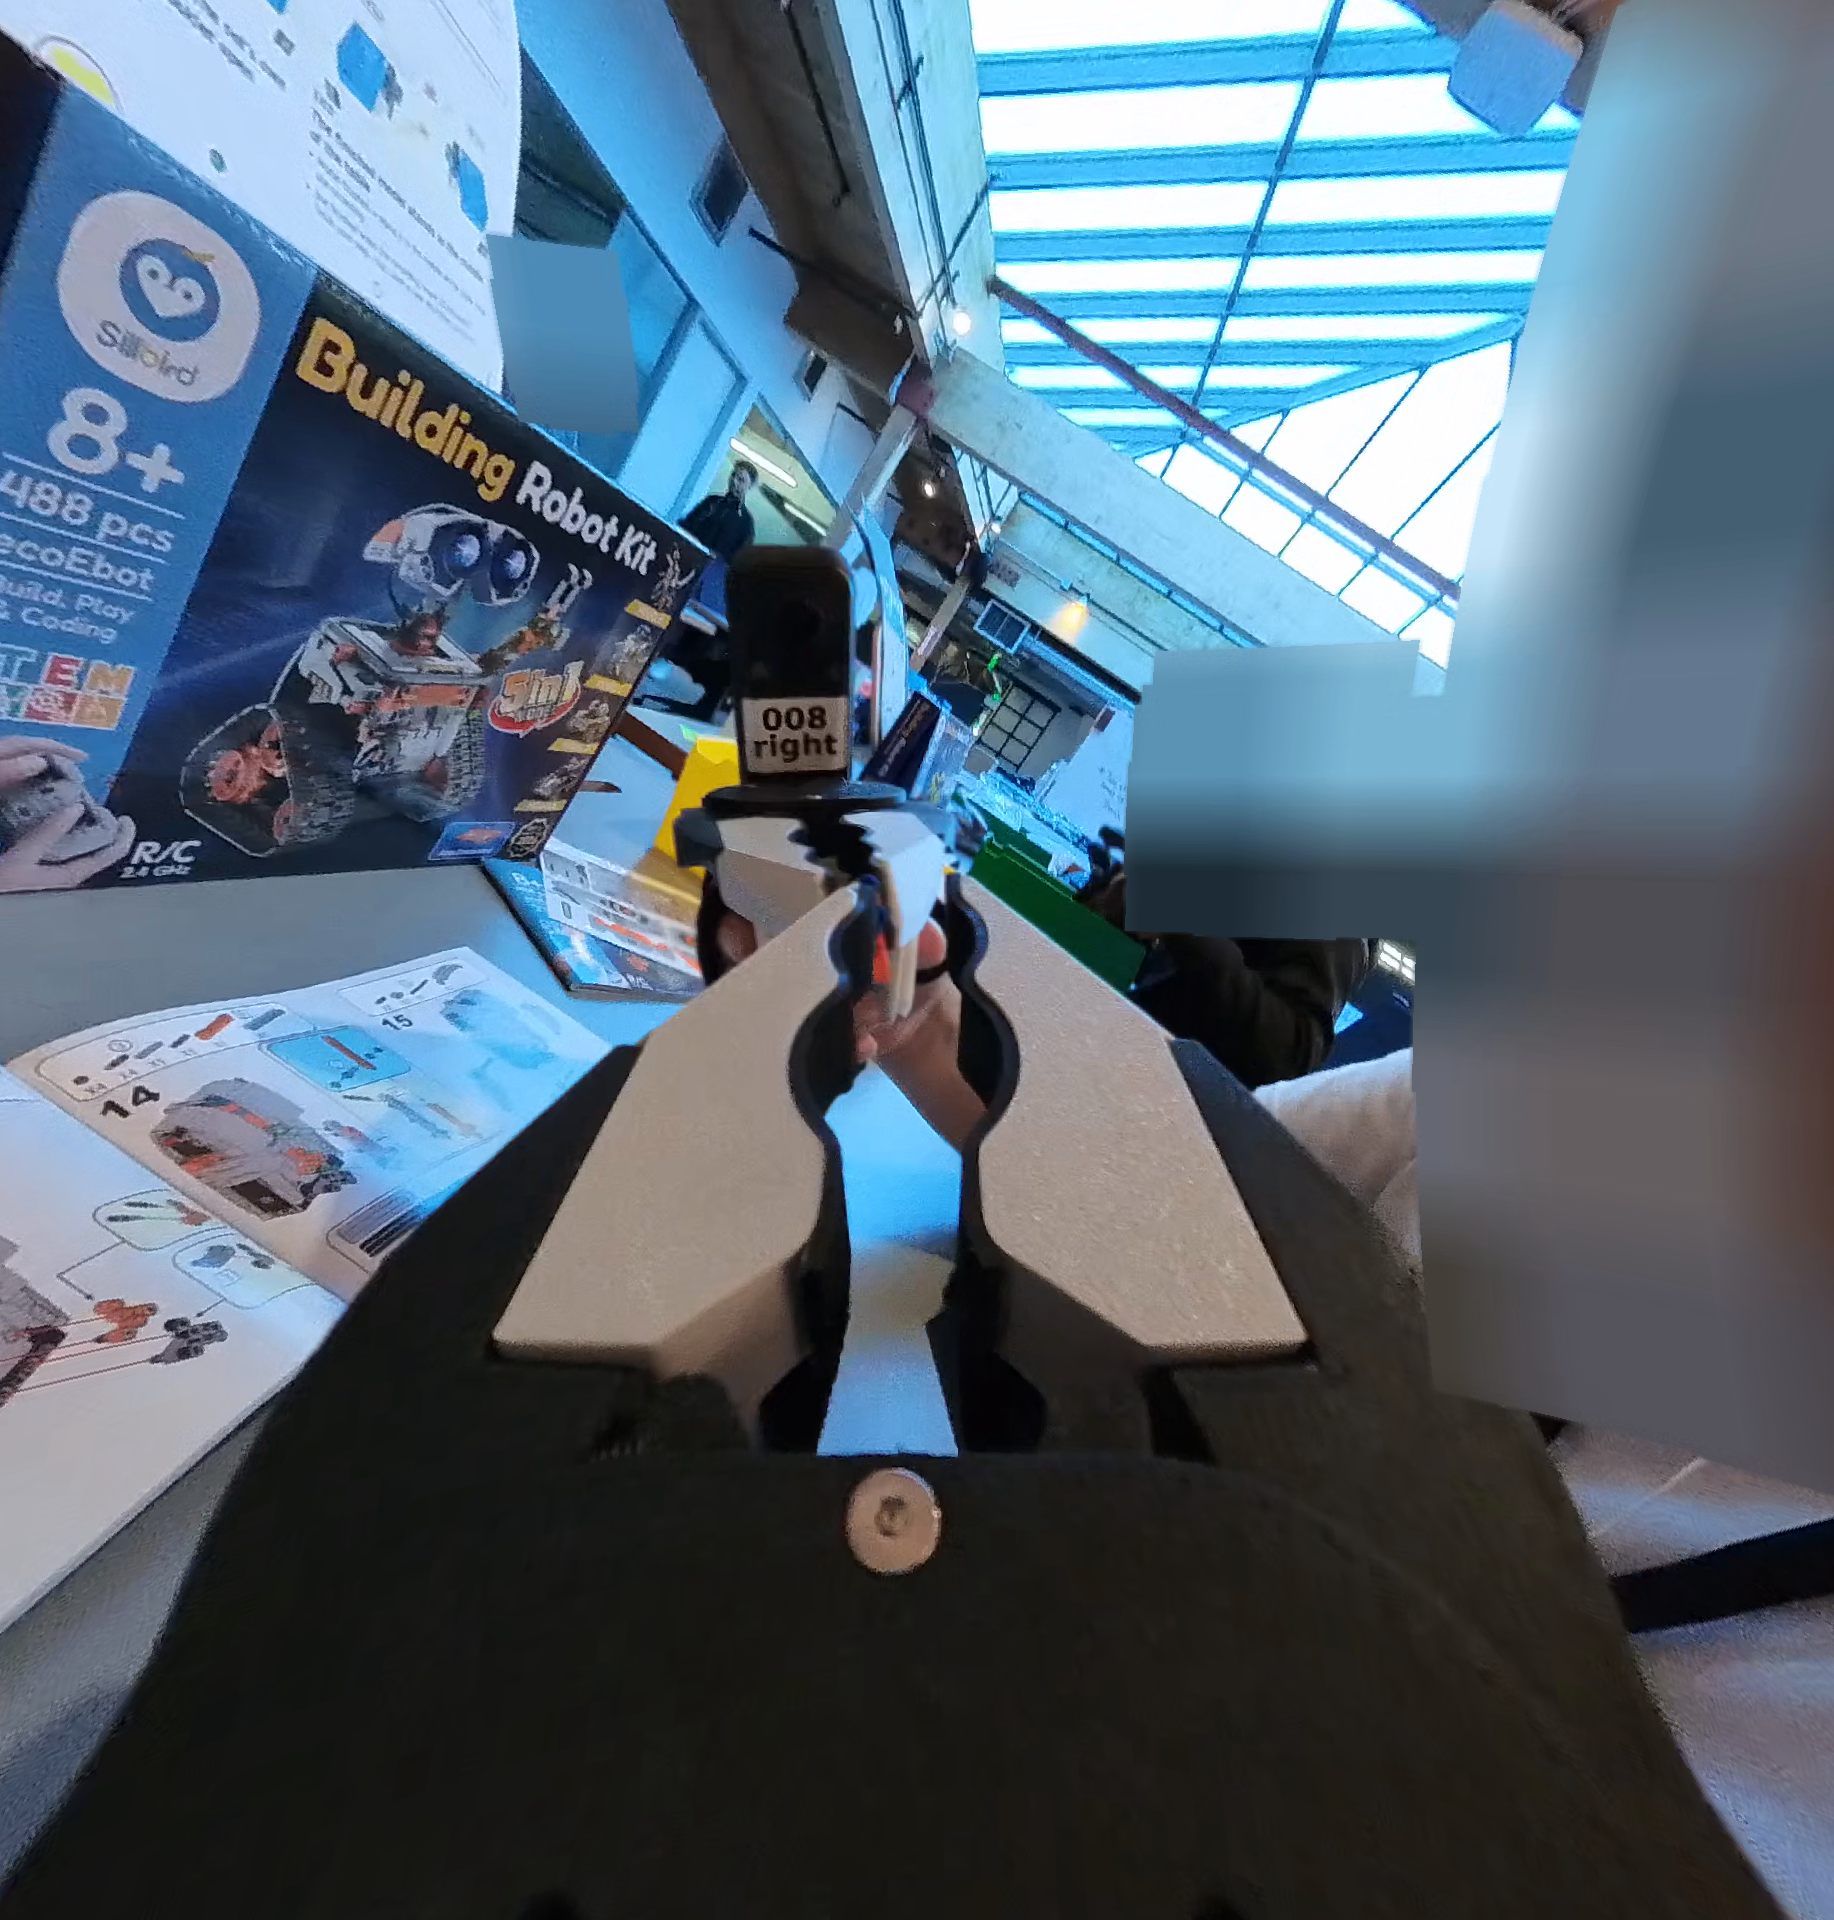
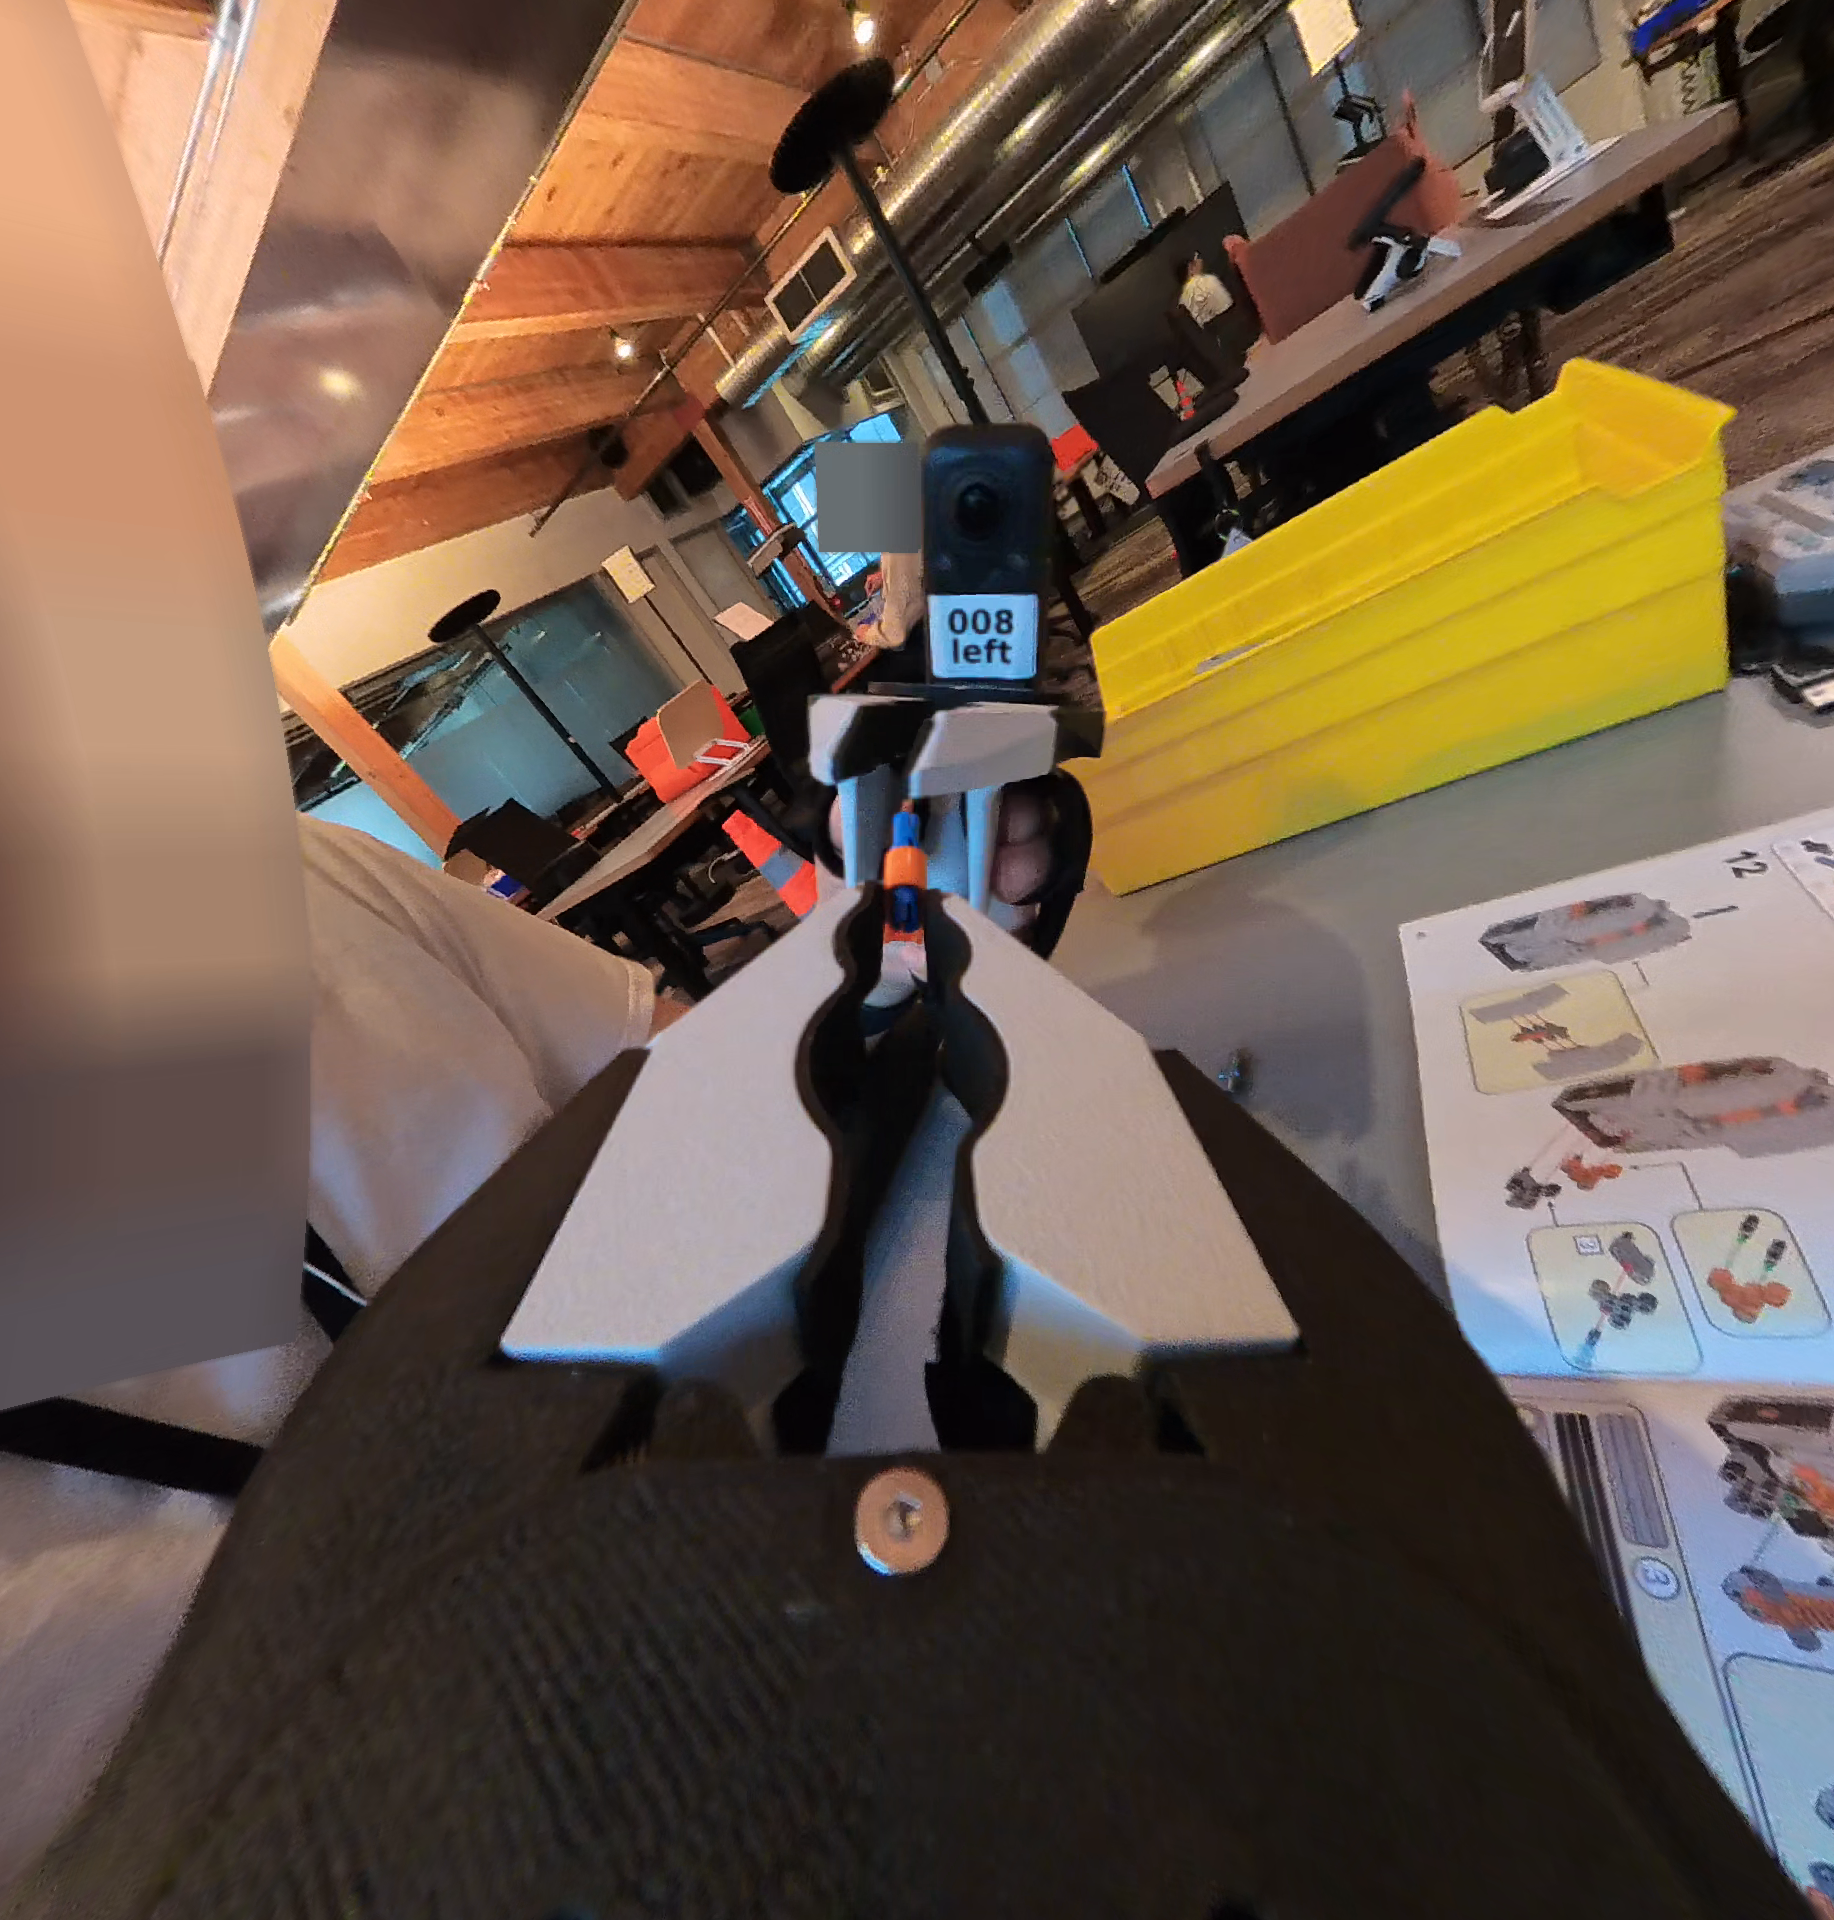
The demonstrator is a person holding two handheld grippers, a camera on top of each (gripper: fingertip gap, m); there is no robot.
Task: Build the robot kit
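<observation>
A small pin piece, orange and blue (image 2: 905, 871), hangs in the air between my two grippers, which face each other tip to tip above the grey table (image 2: 1256, 935). My right gripper (image 2: 902, 914) is shut on its near end. My left gripper (image 1: 900, 909) meets it from the other side, its jaws nearly closed on the same piece (image 1: 879, 956). Across the gap the left gripper (image 2: 918, 862) shows with a hand behind it. In the left wrist view the right gripper (image 1: 861, 883) shows the same way.
An open instruction booklet (image 2: 1671, 1091) lies on the table and also shows in the left wrist view (image 1: 217, 1122). A robot kit box (image 1: 321, 582) stands behind it. A yellow bin (image 2: 1412, 644) and a grey parts tray (image 2: 1806, 540) sit farther back. A person's white sleeve (image 2: 445, 1018) is close. Less than 4 cm separates the two grippers' tips.
</observation>
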